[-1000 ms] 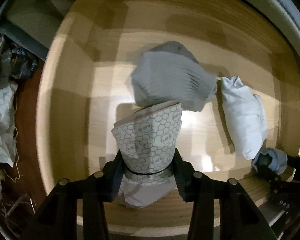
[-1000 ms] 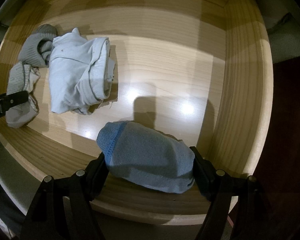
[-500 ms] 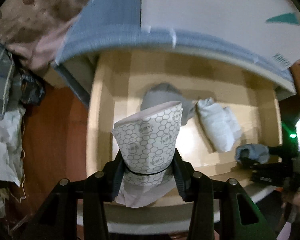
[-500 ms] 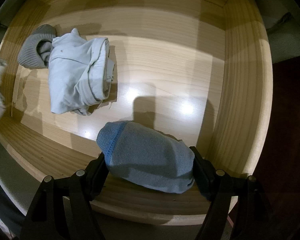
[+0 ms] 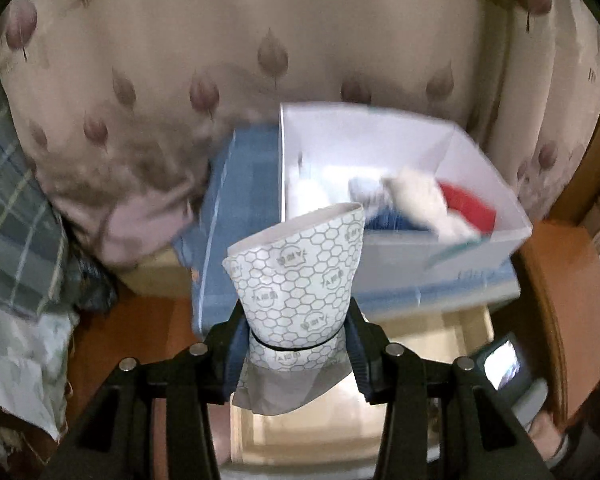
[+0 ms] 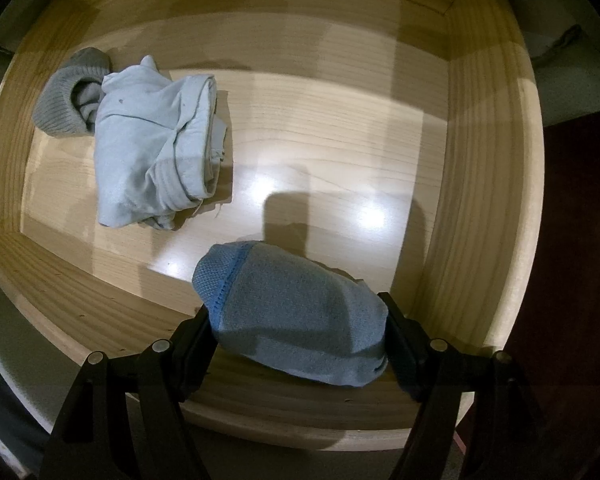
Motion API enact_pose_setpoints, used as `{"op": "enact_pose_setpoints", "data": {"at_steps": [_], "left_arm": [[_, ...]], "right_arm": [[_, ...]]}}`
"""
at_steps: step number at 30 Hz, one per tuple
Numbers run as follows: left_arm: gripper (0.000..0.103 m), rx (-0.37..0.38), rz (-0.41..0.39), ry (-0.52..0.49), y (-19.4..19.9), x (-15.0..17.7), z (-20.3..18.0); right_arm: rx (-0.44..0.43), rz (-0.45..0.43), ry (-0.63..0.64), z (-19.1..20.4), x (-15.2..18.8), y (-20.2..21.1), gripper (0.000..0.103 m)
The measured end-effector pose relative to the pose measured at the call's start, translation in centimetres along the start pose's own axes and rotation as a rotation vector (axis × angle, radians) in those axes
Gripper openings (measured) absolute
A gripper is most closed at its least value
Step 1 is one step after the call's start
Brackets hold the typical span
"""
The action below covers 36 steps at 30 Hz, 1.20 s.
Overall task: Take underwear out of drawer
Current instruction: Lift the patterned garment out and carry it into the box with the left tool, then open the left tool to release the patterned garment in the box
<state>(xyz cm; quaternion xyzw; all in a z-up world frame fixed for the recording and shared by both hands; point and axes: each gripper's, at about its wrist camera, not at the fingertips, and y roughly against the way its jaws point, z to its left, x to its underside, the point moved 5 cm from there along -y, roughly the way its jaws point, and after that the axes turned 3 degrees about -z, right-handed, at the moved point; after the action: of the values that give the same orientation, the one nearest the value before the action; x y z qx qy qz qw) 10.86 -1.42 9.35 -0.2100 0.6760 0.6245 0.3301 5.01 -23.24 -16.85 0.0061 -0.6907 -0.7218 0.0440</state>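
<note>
Left gripper (image 5: pixel 296 344) clenched on rolled honeycomb-print underwear (image 5: pixel 296 276), raised toward the white box (image 5: pixel 480 240) for dropping. Right gripper (image 6: pixel 298 338) clamped on blue bundle (image 6: pixel 296 312) above drawer (image 6: pixel 480 200); 2 garments left inside: pale roll (image 6: pixel 156 152), grey piece (image 6: pixel 60 100).

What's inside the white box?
The white box holds blurry clothes: something white, something red and something dark blue. The honeycomb-print bundle in the left gripper hides the near corner.
</note>
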Motion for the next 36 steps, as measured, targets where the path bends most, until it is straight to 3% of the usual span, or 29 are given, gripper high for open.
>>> {"op": "enact_pose_setpoints", "data": {"at_steps": [7,11,16,24,36], "left_arm": [[0.045,-0.02,-0.086,-0.043,-0.5,-5.7,-1.6],[0.045,-0.029,-0.08,-0.097,-2.3,-7.4,-3.2],[0.045,-0.075,-0.035,-0.138,-5.7,-7.5,-4.8],[0.045,-0.077,0.03,-0.16,-9.5,-7.1,-6.4],[0.049,-0.061,0.08,-0.144,-11.2,-6.4,-6.4]], "right_arm": [[0.0,-0.002,-0.002,-0.4,0.0,0.2,0.072],[0.001,-0.003,-0.009,-0.1,0.2,0.3,0.072],[0.003,-0.002,-0.012,0.2,0.2,0.3,0.072],[0.002,-0.005,-0.021,0.2,0.2,0.4,0.072],[0.001,-0.006,-0.023,0.1,0.1,0.6,0.072]]}}
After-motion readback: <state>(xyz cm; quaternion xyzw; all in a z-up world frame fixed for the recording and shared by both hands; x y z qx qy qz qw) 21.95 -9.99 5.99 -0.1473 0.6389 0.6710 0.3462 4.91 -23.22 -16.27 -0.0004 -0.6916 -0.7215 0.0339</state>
